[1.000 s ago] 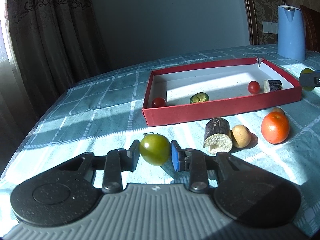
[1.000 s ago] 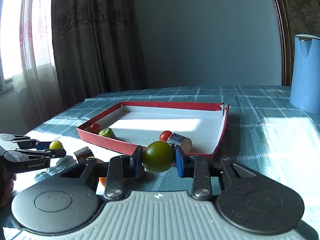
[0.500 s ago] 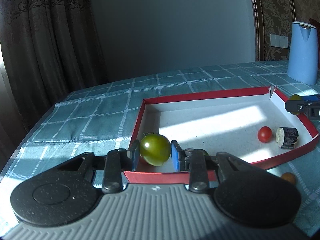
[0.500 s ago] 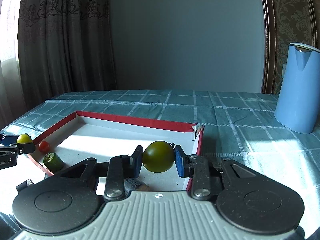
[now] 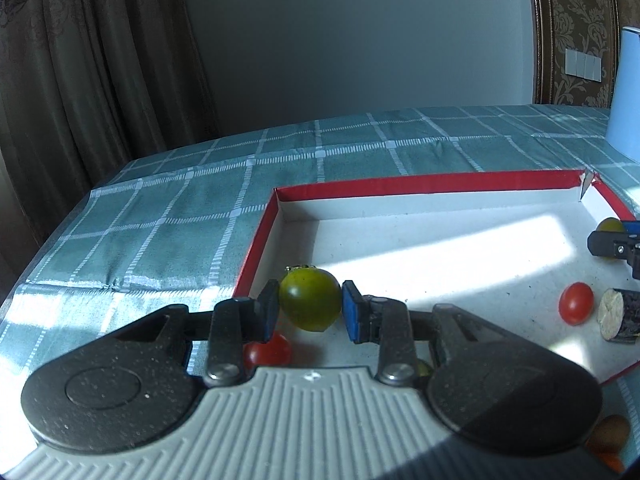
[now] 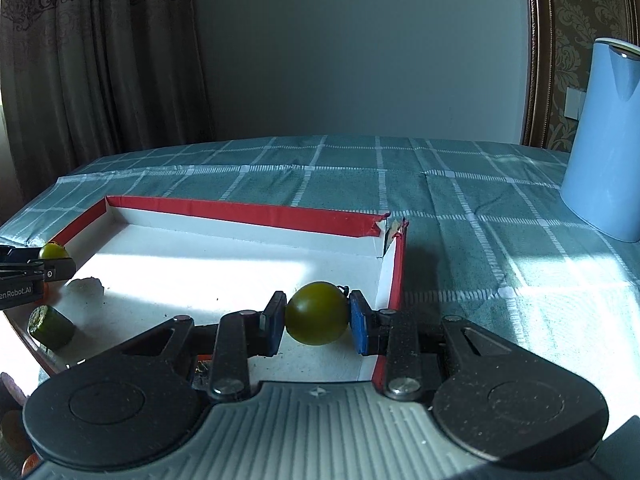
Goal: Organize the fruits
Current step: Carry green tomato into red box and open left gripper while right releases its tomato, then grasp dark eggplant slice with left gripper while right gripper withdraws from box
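My left gripper [image 5: 310, 312] is shut on a green tomato [image 5: 310, 299], held above the near left corner of the red box [image 5: 256, 252] with its white floor. My right gripper [image 6: 318, 318] is shut on a second green tomato [image 6: 317, 313], over the box's right end just inside the red wall [image 6: 396, 280]. Each gripper shows at the edge of the other's view, the right gripper [image 5: 614, 240] and the left gripper [image 6: 36, 268]. Inside the box lie a red cherry tomato [image 5: 576, 303], an eggplant piece [image 5: 619, 316], another red tomato [image 5: 267, 353] and a cucumber piece [image 6: 51, 327].
A light blue kettle [image 6: 604, 140] stands on the checked teal tablecloth [image 5: 168, 216] to the right of the box. Small brown and orange produce [image 5: 608, 434] lies outside the box's near edge. Curtains hang behind the table's far left edge.
Both grippers have moved forward with their green tomatoes, from in front of and beside the box to above its floor. The loose produce in front of the box has dropped out of the left view.
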Demonstrator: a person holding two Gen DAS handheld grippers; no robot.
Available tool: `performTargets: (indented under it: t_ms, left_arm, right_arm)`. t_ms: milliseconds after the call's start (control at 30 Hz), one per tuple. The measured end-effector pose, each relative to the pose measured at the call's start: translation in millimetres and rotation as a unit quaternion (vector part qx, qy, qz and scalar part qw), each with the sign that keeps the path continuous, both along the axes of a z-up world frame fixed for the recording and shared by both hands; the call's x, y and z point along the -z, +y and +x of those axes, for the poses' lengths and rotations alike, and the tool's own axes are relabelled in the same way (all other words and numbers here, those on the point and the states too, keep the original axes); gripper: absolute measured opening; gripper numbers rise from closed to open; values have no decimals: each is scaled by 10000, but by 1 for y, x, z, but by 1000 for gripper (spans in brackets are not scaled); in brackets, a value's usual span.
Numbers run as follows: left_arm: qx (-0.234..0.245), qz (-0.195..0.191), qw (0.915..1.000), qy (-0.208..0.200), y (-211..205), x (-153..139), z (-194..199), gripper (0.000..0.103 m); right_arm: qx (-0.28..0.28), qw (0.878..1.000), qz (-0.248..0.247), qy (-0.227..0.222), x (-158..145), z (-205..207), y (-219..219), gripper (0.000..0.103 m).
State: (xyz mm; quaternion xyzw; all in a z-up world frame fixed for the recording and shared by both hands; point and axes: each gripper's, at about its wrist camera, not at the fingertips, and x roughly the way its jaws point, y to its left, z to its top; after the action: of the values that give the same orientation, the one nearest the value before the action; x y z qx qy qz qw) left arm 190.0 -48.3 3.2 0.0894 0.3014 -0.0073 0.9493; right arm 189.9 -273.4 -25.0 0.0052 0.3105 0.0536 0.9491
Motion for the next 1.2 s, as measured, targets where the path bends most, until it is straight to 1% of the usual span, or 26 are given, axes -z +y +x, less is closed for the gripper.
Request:
performTargets:
  t_ms: [67,167,267,300,333,367,400,500,533,567,633,667,733,800,867,933,967,1033,1100,1133,1200]
  left_arm:
    - [39,59,10000,61,-3,3,1,31]
    - [17,161,9999,36,-6,5,1,33]
    - [35,83,9999,51,-4,5,1,37]
    - [15,100,9999,44,-4,5,1,37]
    - [-6,118,9999,28,-4,5,1,43]
    - [-29,121,9999,-10,-3,6,1,51]
    - [-47,120,9999,-36,-2,6,0,54]
    - [-45,144,9998,-144,-1,4,-5,57]
    - [-53,133,9997,-199,0,3,-9,59]
    - [-33,74,9997,-251,2,1,-13,60]
    - [-29,-59,9993,-357,7,-3,-23,61]
    - [-84,-95,9989,-454,10,-5,-31,70]
    - [-135,-52,9975,-686,13,-9,-47,82]
    - [-129,-34,9963,-847,17,-12,-67,82]
    - [-31,-152,9962,-863,24,-12,-87,82]
    - [28,-233,9959,-869,31,-10,-106,82]
    - [49,-300,9958,-859,35,-10,-114,83]
    - [221,-588,9952,-748,44,-9,-126,86]
    - [416,-839,9935,-654,49,-8,-136,86]
    - [469,-857,9931,-645,50,-8,-138,86]
    - [515,-718,9938,-675,46,-6,-142,86]
  right_arm:
    - [10,10000,9,33,1,1,0,33]
    - [28,10000,37,33,1,1,0,33]
    - [30,10000,44,46,0,2,-1,34]
    - [26,10000,68,43,0,1,-1,35]
    - [37,9999,117,41,0,1,-2,41]
    - [46,9998,181,30,-1,1,-4,47]
    - [1,9996,276,33,-1,0,-5,53]
    - [20,9995,325,-28,-2,-3,-6,55]
    - [51,9994,324,-82,-3,-5,-6,59]
    - [113,9991,357,-176,-5,-9,-9,61]
    - [156,9977,545,-368,-10,-17,-16,62]
    - [216,9963,644,-519,-13,-24,-21,62]
    - [417,9932,749,-789,-19,-39,-30,69]
    - [491,9895,923,-1000,-23,-52,-38,70]
    - [498,9850,1182,-1156,-28,-64,-47,71]
    - [502,9808,1435,-1218,-32,-72,-52,77]
    - [503,9792,1531,-1230,-33,-76,-54,77]
    - [485,9777,1601,-1268,-33,-81,-54,77]
    - [438,9790,1557,-1240,-33,-84,-51,77]
    - [422,9793,1537,-1245,-32,-86,-49,77]
    - [371,9804,1479,-1251,-32,-91,-45,77]
